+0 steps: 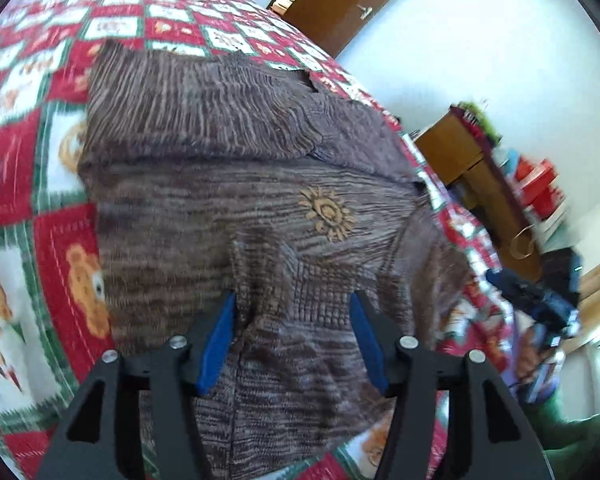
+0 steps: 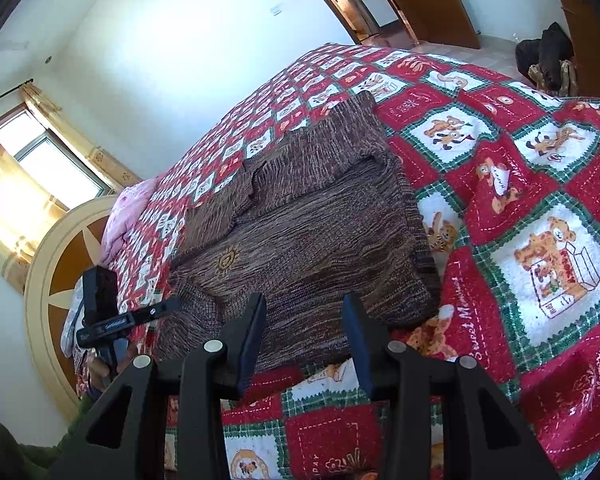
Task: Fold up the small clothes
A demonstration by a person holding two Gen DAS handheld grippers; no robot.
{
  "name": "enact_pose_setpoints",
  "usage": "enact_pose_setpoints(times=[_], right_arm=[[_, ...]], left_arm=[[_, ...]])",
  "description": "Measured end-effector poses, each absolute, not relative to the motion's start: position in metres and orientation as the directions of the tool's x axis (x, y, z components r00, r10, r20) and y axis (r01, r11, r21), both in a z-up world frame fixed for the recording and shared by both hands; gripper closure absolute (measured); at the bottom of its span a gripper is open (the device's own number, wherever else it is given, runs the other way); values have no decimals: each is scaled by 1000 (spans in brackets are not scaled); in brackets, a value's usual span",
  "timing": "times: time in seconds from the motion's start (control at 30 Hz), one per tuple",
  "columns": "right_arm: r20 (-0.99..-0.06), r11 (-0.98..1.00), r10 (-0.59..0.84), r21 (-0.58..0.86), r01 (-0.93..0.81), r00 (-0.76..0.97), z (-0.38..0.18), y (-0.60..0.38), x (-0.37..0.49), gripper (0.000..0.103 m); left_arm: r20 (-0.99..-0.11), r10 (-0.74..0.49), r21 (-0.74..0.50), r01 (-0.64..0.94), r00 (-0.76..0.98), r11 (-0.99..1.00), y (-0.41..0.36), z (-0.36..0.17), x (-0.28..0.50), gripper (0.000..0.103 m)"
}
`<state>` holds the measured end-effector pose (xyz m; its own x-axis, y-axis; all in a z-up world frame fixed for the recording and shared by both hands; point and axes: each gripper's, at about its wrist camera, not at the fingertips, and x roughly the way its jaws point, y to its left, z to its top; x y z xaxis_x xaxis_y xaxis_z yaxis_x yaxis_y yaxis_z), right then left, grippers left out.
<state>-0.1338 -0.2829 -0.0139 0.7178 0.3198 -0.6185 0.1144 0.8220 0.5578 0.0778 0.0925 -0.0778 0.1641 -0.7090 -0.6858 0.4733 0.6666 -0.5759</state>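
Note:
A brown knitted sweater with a small gold sun emblem lies on the bed, its sleeves folded across the body. My left gripper is open, its blue-padded fingers low over the sweater's near part, with knit fabric between them. In the right wrist view the sweater lies ahead, emblem at the left. My right gripper is open and empty just above the sweater's near hem. The left gripper shows at the sweater's left side.
The bed is covered by a red, green and white teddy-bear quilt. A round headboard and pink pillow are at the left. A wooden desk with boxes stands beside the bed. Dark items lie on the floor.

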Motion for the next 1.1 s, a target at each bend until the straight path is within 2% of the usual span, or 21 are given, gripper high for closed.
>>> enact_pose_setpoints(times=[0.17, 0.3, 0.4, 0.43, 0.47, 0.5, 0.63, 0.77, 0.83, 0.9, 1.0, 1.07, 1.1], right_arm=[[-617, 815, 337, 569, 108, 711, -16, -278, -129, 61], [-613, 824, 343, 560, 84, 712, -11, -271, -131, 61], [-615, 834, 332, 545, 82, 715, -8, -271, -132, 61], [-614, 833, 330, 547, 85, 717, -8, -272, -132, 61], [-612, 830, 329, 550, 89, 719, -8, -273, -133, 61], [-611, 827, 328, 554, 93, 721, -8, -274, -133, 61], [-613, 824, 326, 557, 101, 720, -9, -276, -134, 61], [-614, 826, 318, 554, 107, 723, -9, -278, -136, 61], [-612, 822, 318, 559, 111, 724, -10, -280, -135, 61], [-612, 816, 324, 567, 114, 722, -13, -281, -133, 61], [-610, 814, 337, 571, 103, 718, -13, -278, -130, 61], [-606, 820, 340, 565, 88, 719, -11, -274, -131, 61], [-607, 824, 339, 560, 85, 719, -11, -273, -132, 61]], left_arm=[[-567, -816, -753, 329, 114, 570, 113, -92, 96, 44], [-535, -835, -789, 277, 130, 549, 117, -94, 101, 44], [-600, -785, -723, 315, 155, 615, 108, -91, 97, 58], [-616, -770, -703, 324, 167, 632, 106, -90, 94, 66], [-630, -755, -686, 326, 181, 650, 106, -89, 92, 85], [-655, -731, -661, 324, 193, 677, 105, -90, 91, 90], [-684, -675, -579, 357, 277, 733, 104, -80, 75, 90], [-661, -637, -522, 366, 397, 770, 118, -61, 56, 89], [-705, -539, -429, 329, 461, 842, 118, -59, 52, 88], [-728, -533, -418, 336, 432, 844, 112, -66, 58, 87], [-751, -527, -404, 355, 397, 843, 105, -73, 61, 75], [-731, -555, -432, 361, 397, 827, 109, -74, 59, 49], [-726, -563, -441, 362, 395, 822, 109, -75, 60, 46]])
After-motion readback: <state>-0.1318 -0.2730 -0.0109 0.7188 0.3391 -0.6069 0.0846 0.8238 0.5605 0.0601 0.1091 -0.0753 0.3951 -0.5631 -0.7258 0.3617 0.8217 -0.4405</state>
